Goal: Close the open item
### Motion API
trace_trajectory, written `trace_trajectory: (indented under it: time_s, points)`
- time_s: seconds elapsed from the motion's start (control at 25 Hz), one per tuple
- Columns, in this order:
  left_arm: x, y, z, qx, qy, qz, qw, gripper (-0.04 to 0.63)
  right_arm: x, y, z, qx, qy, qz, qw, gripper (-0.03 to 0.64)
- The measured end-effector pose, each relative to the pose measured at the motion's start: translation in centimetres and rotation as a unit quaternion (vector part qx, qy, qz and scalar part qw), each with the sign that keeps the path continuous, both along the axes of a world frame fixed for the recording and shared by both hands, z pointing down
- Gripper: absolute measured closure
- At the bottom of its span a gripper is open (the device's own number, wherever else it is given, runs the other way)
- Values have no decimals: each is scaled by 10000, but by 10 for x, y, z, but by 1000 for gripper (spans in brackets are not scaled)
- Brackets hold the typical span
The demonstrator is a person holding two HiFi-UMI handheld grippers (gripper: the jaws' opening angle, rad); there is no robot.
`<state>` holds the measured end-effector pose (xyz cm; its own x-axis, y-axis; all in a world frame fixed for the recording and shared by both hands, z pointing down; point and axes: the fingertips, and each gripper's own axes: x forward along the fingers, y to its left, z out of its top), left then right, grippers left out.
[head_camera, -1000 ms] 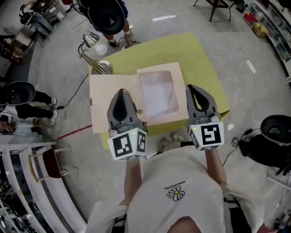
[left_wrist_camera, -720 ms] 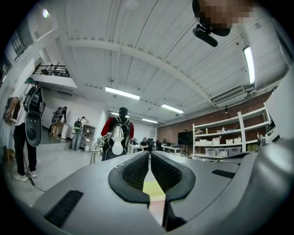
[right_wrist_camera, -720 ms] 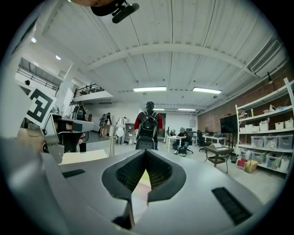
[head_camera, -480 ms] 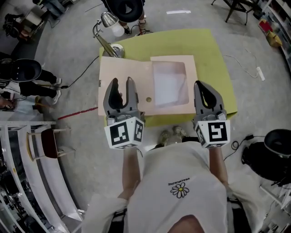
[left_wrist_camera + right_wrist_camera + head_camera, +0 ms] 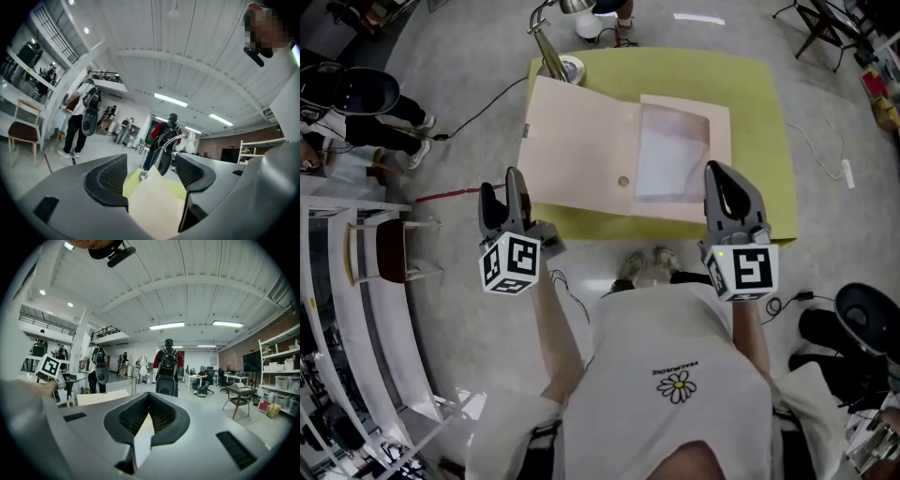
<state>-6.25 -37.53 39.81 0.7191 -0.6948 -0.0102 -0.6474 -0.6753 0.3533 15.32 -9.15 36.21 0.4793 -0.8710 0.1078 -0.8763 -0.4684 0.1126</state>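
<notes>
The folder (image 5: 623, 155) lies open; its left flap (image 5: 577, 141) sits just right of the left hand-held gripper (image 5: 500, 192), whose jaws have just spread wide with nothing gripped. The right hand-held gripper (image 5: 719, 178), jaws together, is farther from the flap.

tiny print on the shirt (image 5: 675, 412) cannot be read.

Yellow-green counter (image 5: 761, 131) at centre. Silver metal desk lamp (image 5: 555, 58) at its 11 o'clock corner. Dark-red-seated chair (image 5: 389, 251) at 9 o'clock. White power strip (image 5: 847, 170) on floor, 3 o'clock.
</notes>
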Motion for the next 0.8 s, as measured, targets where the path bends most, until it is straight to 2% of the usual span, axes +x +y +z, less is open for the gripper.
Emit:
trace_trajectory:
  time_s: [0.16, 0.32, 0.52, 0.72, 0.8]
  points:
    - [-14, -3, 64, -596, -165, -73, 9981, 267, -6, -7, 0, -74, 94, -154, 9998, 604]
    - [-10, 4, 100, -1265, 147, 88, 9918, 262, -8, -12, -3, -80, 162, -240, 9995, 604]
    - [10, 13, 127, -1679, 212, 413, 9847, 262, -14, -16, 0, -266, 173, -277, 9991, 604]
    - [40, 30, 154, -2166, 253, 977, 9710, 262, -18, -13, 6, -317, 97, -200, 9993, 604]
    - [48, 33, 160, -2310, 350, 1069, 9664, 275, -17, -13, 8, -396, 147, -205, 9989, 604]
